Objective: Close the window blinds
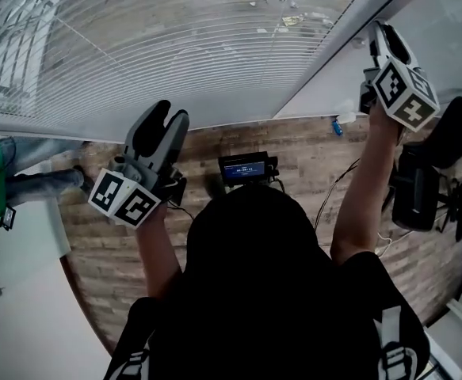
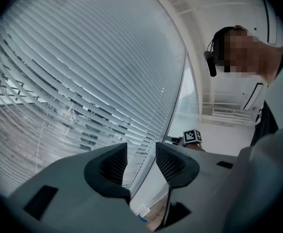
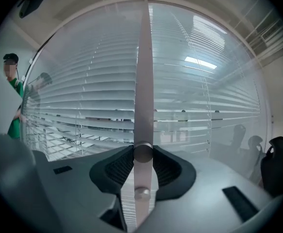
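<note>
- The white horizontal-slat window blinds [image 1: 175, 46] cover the window in front of the person. Each slat's long axis runs level across the pane.
- In the right gripper view the blinds [image 3: 83, 96] show light gaps between the slats in their lower left part. Higher up the slats lie closer together.
- A pale, translucent round tilt wand [image 3: 143, 81] hangs upright in front of the blinds, its long axis crossing the slats at right angles.
- The right hand-held gripper [image 3: 142, 154] is clamped on this wand, with both ribbed dark pads pressed against its sides. A short stretch of the wand shows below the jaws.
- In the head view the right hand-held gripper [image 1: 381, 38] is raised high, beside the blinds' edge.
- The left hand-held gripper [image 2: 141, 154] has its jaws a narrow gap apart with nothing between them. It points up at the blinds [image 2: 83, 81] and is not touching them.
- In the head view the left hand-held gripper [image 1: 167, 115] sits just under the blinds' lower edge.
- Below the blinds a wood-pattern floor [image 1: 294, 145] carries a small black device with a lit screen [image 1: 245, 167].
- A person in a green top [image 3: 15, 110] stands at the blinds' far side edge.
</note>
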